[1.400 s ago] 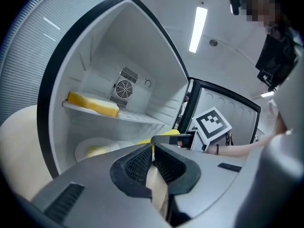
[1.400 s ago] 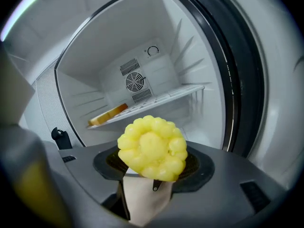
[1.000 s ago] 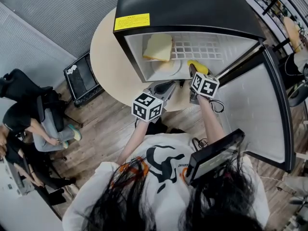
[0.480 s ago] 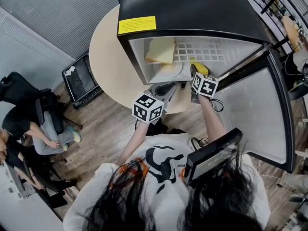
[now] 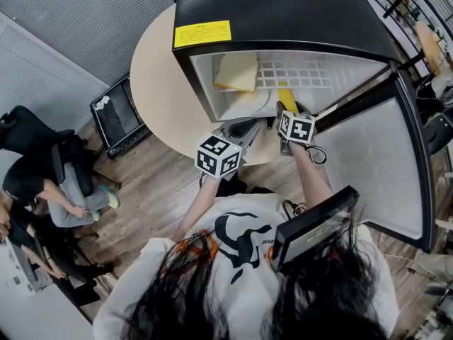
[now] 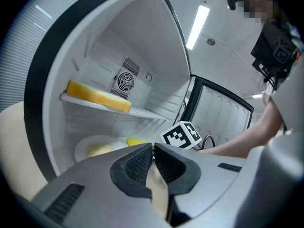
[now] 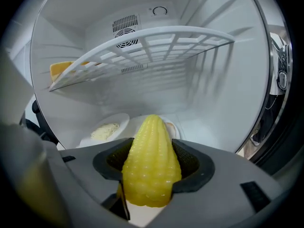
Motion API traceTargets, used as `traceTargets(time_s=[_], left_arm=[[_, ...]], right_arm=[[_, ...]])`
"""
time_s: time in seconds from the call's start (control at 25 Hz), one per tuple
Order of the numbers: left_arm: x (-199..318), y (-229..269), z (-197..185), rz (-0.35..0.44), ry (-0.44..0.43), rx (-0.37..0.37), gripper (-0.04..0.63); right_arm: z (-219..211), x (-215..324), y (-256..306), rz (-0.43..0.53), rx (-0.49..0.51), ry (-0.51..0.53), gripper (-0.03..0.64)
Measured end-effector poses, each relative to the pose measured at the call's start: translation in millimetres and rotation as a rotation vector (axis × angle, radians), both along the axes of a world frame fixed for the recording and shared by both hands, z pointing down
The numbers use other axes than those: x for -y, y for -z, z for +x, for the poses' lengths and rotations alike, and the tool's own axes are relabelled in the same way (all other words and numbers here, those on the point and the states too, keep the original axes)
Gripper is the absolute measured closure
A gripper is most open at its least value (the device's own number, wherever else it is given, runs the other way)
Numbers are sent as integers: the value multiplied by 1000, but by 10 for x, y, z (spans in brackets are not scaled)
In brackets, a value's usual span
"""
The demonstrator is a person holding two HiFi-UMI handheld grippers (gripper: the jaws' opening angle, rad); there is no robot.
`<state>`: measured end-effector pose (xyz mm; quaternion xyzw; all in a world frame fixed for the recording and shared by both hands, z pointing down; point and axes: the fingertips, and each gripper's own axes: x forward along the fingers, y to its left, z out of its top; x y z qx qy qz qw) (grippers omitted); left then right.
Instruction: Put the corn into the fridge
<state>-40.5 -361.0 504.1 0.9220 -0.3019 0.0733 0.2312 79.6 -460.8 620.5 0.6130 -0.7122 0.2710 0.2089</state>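
- Right gripper point(image 7: 153, 164) is clamped on the corn point(image 7: 152, 148), one pad on each flank of its thick half, so the cob fills the gap between the jaws.
- The corn's long axis runs straight along the line the gripper points. Its blunt end faces back toward the gripper's body, and its narrow tip points forward and slightly down at the back wall of the fridge point(image 5: 283, 13).
- In the head view the cob is already past the front edge of the fridge, on the side near the open door point(image 5: 375, 161).
- It hangs under the wire shelf point(image 7: 156, 44) and above the fridge floor point(image 7: 209, 127), touching neither as far as the right gripper view shows.
- Ahead of the tip and to its left, a plate point(image 7: 108, 126) of pale food sits on the fridge floor. A second dish point(image 7: 172, 127) seems to lie just behind the tip, mostly hidden by the cob.
- A yellow block point(image 6: 97, 95) rests on the left end of the wire shelf, well apart from the corn.
- Left gripper point(image 6: 153, 152) has its jaws pressed together on nothing. It sits outside the front edge of the fridge, over the table point(image 5: 159, 83), so the right hand is plainly the nearer one.
- Judgement: the coming move turns on the drop from the tip to the floor below it. Laying the cob down lengthwise, to the right of the plate, looks like the clear path.
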Motion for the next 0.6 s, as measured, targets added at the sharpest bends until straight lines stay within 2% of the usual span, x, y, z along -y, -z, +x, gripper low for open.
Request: traceTargets(time_s=[0.6], left_arm=[[46,-42,-58,-9,6,-8,583]], right_arm=[[-13,162,-26,-19,-113,27,364]])
